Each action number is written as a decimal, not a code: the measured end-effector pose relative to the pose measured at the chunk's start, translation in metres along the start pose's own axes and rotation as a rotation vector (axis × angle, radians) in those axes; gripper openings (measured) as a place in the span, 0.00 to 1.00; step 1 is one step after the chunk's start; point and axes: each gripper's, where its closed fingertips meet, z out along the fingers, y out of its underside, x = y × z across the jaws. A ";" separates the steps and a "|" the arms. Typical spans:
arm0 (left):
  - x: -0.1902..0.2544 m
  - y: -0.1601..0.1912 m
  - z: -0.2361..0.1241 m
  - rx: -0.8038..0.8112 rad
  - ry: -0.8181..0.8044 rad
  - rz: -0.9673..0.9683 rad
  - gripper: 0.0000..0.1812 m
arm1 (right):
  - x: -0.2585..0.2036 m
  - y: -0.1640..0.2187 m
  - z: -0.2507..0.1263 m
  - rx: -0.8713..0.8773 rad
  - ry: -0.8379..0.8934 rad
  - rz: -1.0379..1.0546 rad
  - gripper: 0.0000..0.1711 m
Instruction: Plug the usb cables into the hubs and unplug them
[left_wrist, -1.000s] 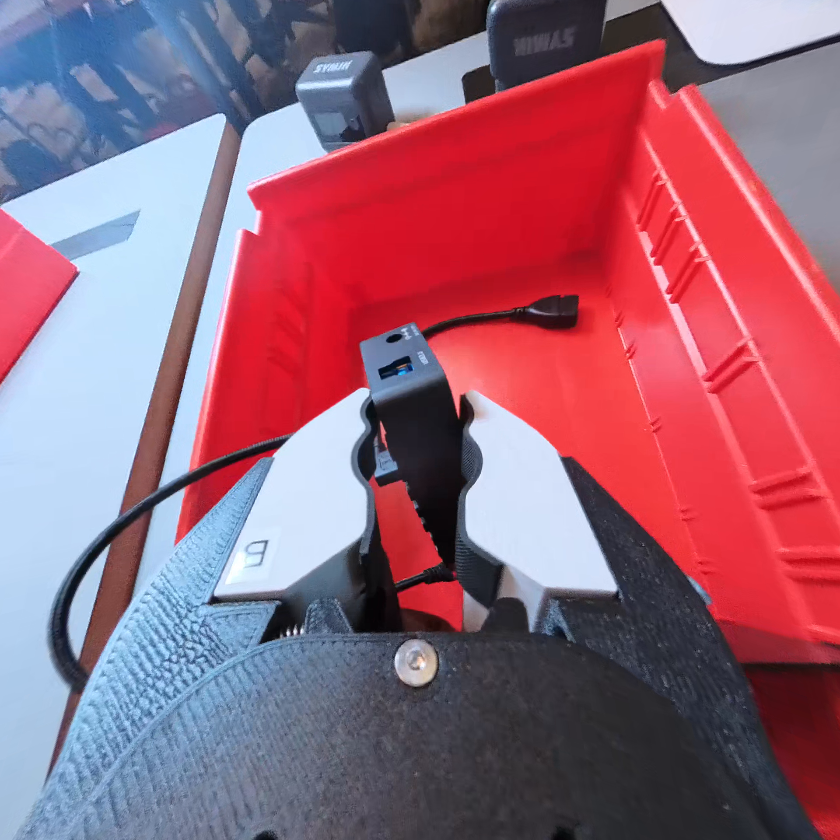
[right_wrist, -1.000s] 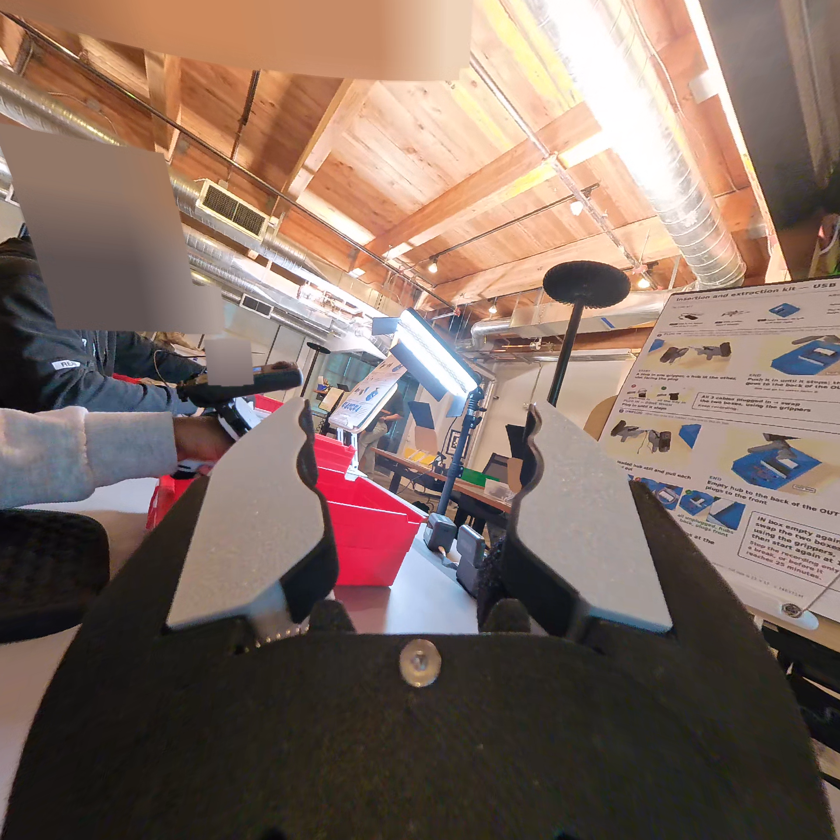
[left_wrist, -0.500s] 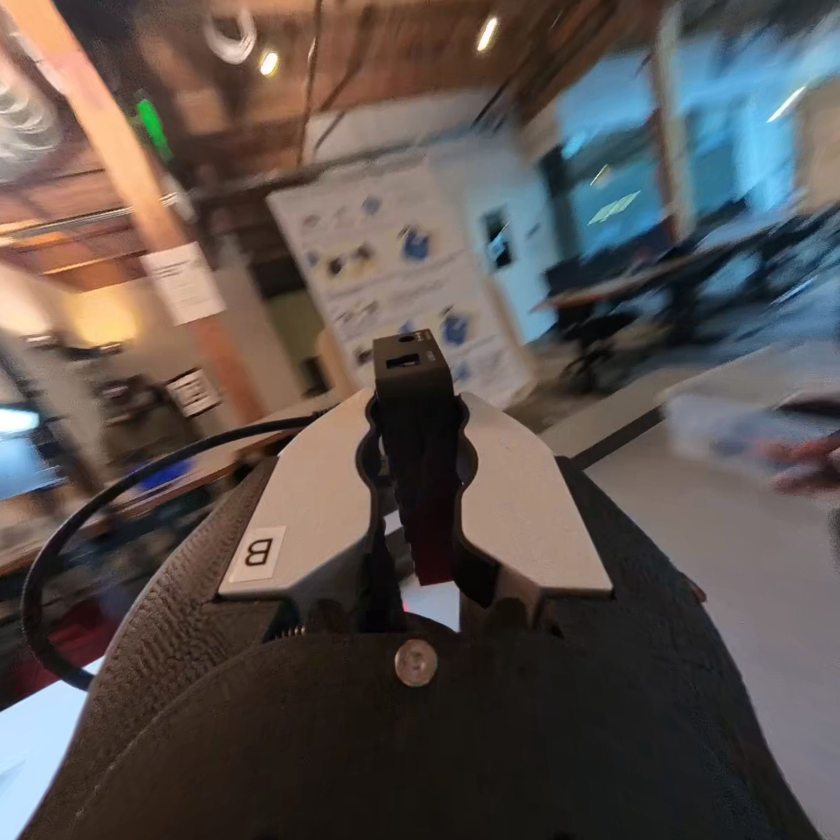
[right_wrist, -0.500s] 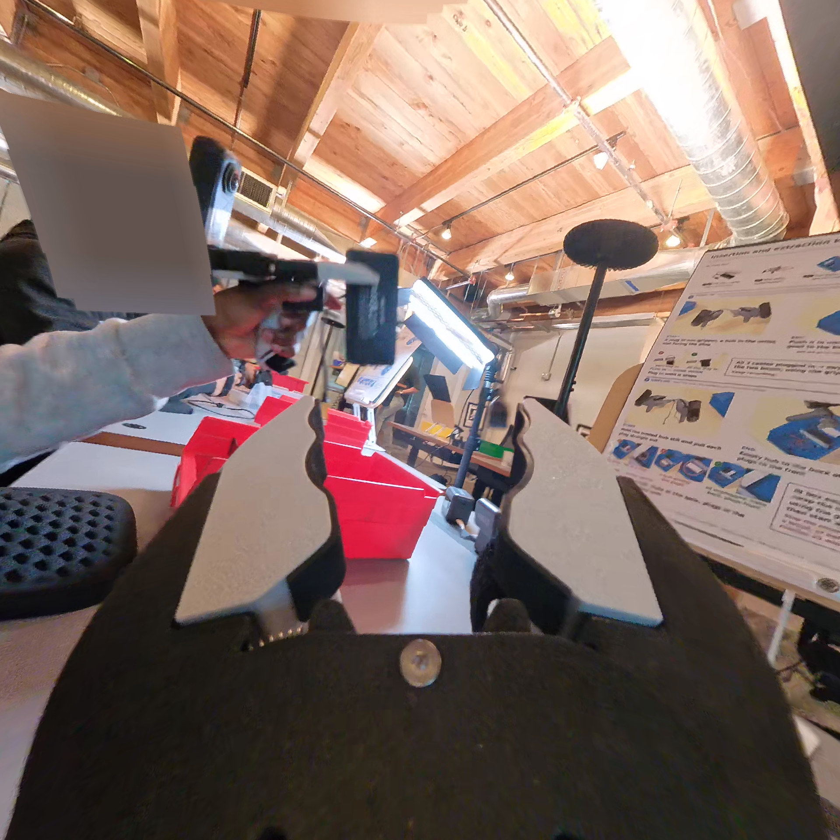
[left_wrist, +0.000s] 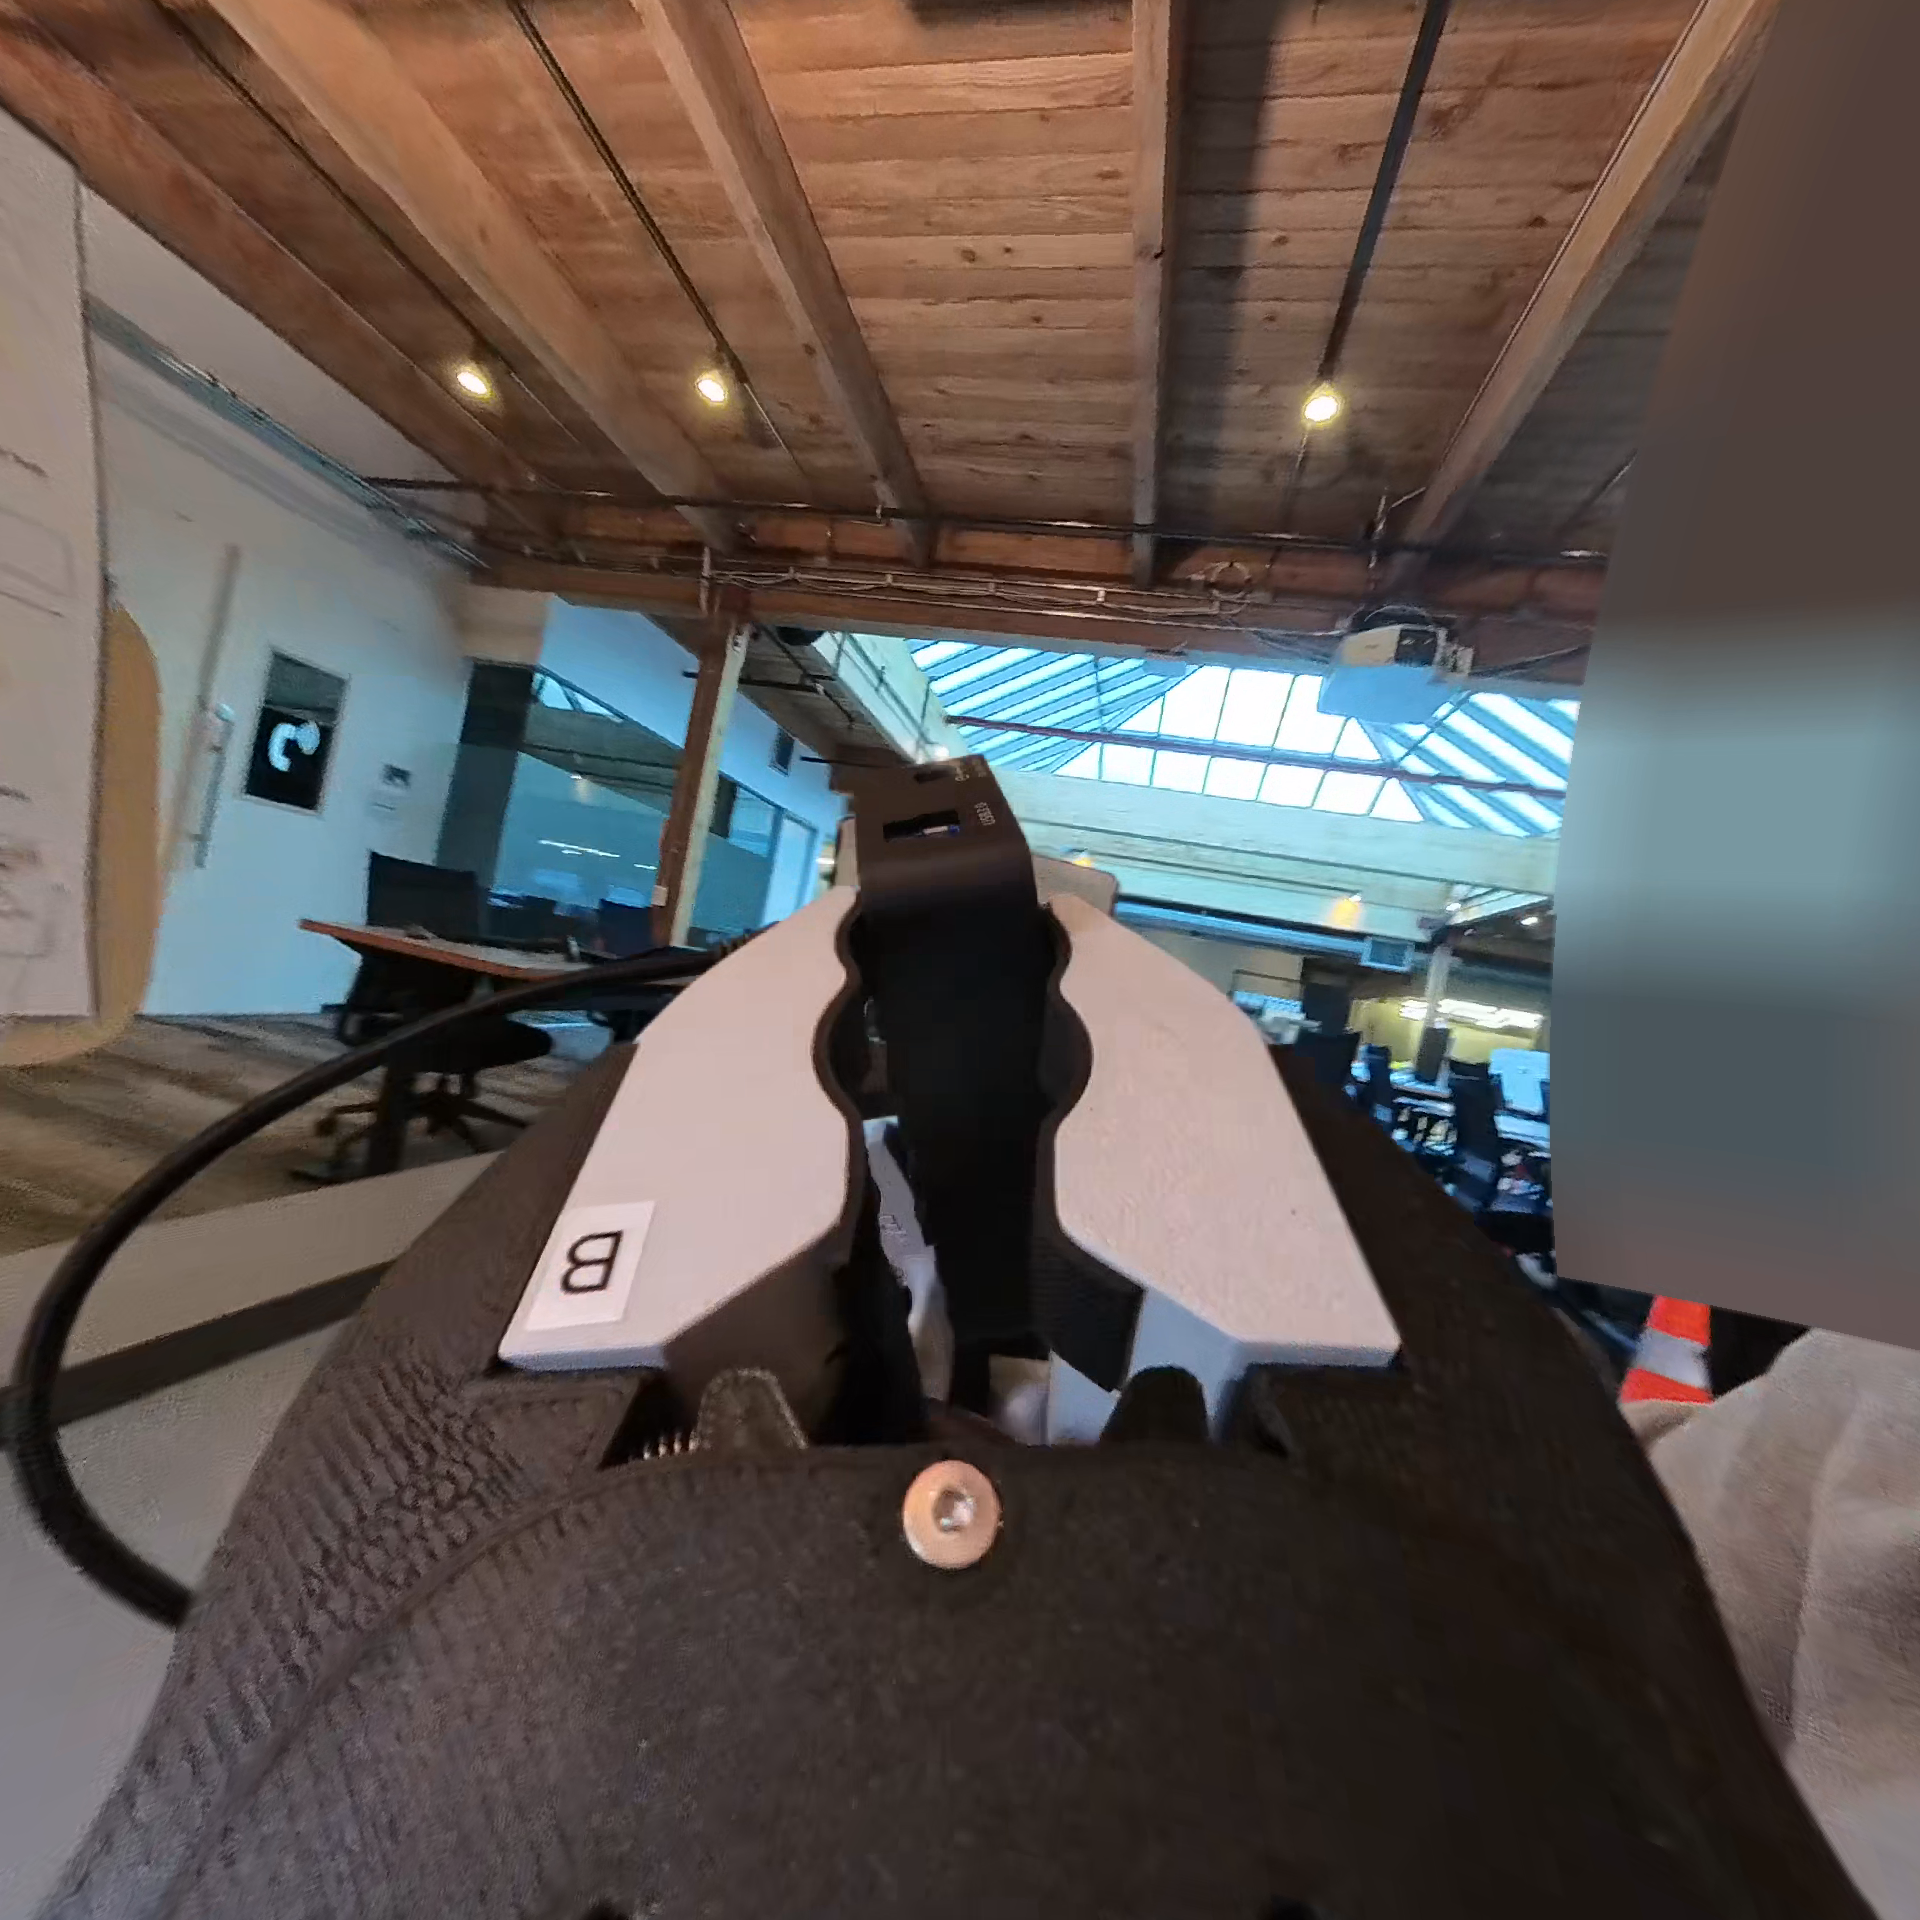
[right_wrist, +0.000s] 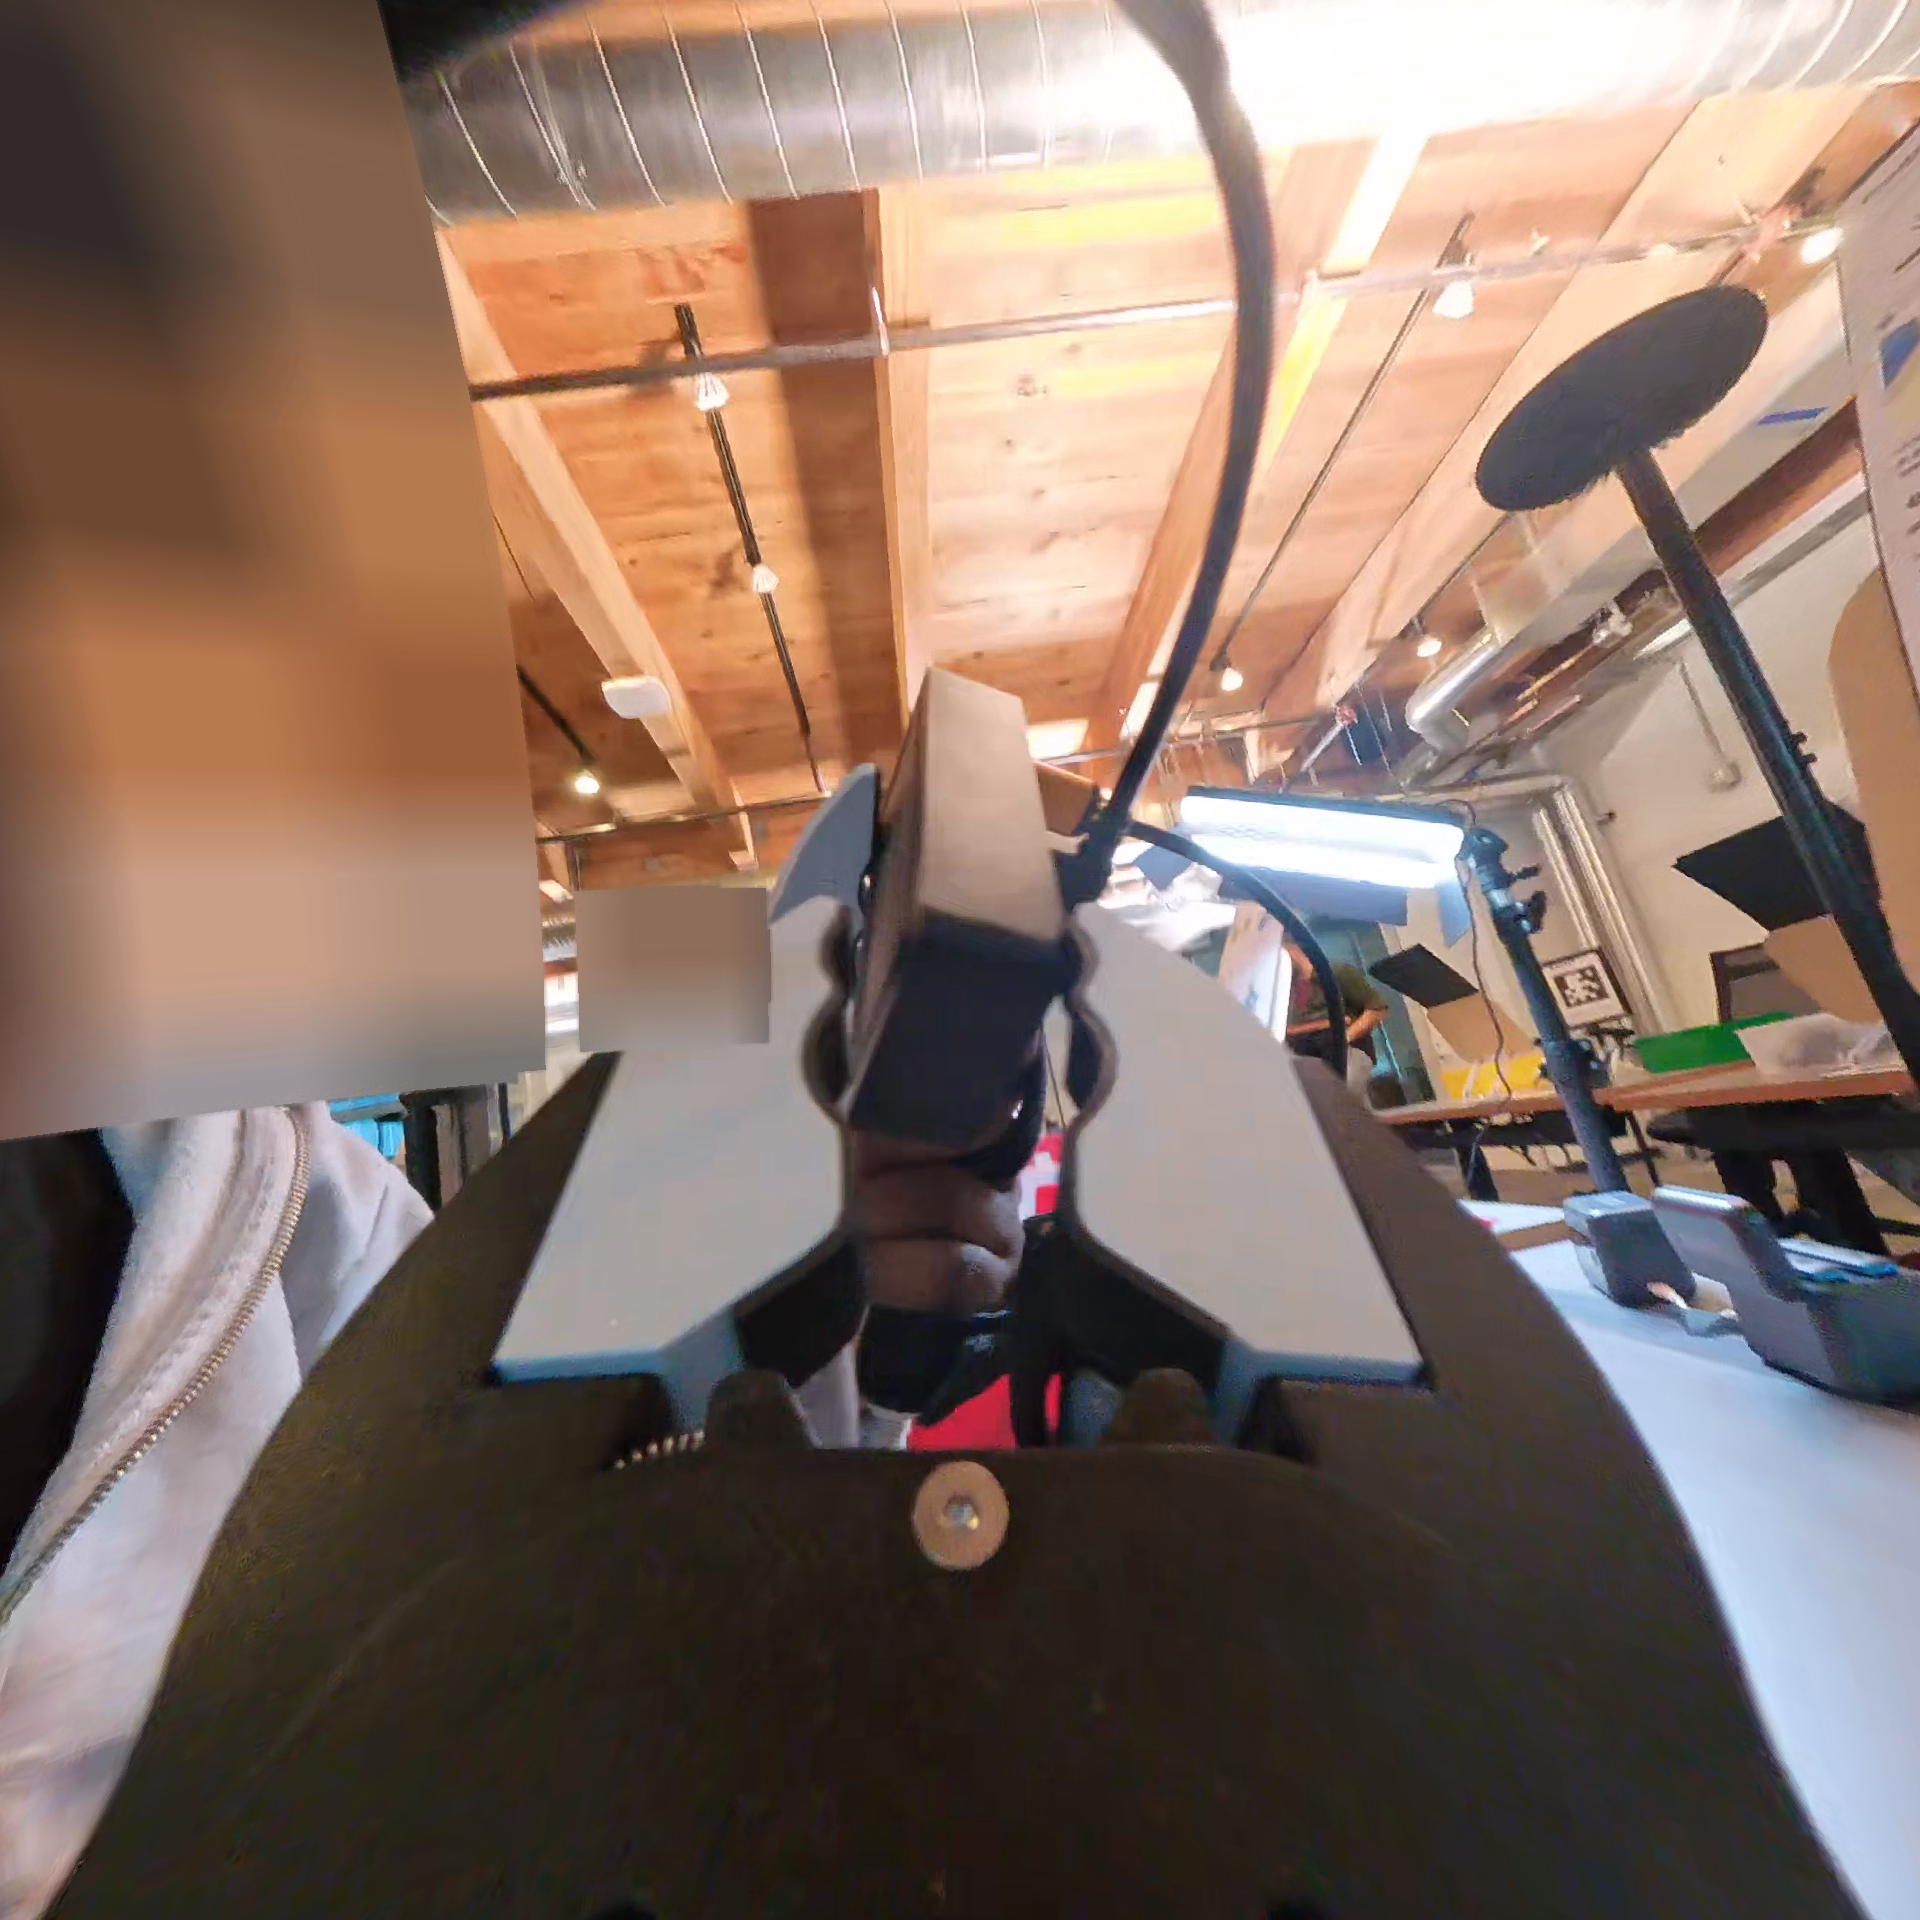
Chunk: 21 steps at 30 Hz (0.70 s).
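- black hub (left_wrist: 951, 935) sits clamped in the left claw (left_wrist: 951, 1023), raised off the table with its port facing forward, likely for plugging.
- right claw (right_wrist: 951, 1023) seems closed on the same hub (right_wrist: 961, 914), perhaps steadying it; cable (right_wrist: 1236, 364) arcs overhead.

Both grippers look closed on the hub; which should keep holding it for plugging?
Probably left: left gripper clamps the hub leaving its port exposed; right gripper only pinches the plain end.

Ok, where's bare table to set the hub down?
Bare white table lies right of the right gripper, this side of the two grey devices. There is also table left of the left gripper, though the black cable loops over it. It is crowded around the hub, where both grippers meet.
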 end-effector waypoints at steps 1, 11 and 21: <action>0.001 0.002 -0.001 0.009 0.012 -0.022 0.17 | 0.000 0.001 -0.001 -0.019 -0.007 -0.014 0.19; -0.036 0.026 -0.033 -0.096 -0.052 -0.391 0.40 | 0.006 0.020 -0.001 -0.378 0.157 -1.113 0.17; -0.025 0.065 -0.045 -0.202 0.091 -0.665 0.39 | -0.012 0.052 0.003 -0.455 0.046 -1.462 0.16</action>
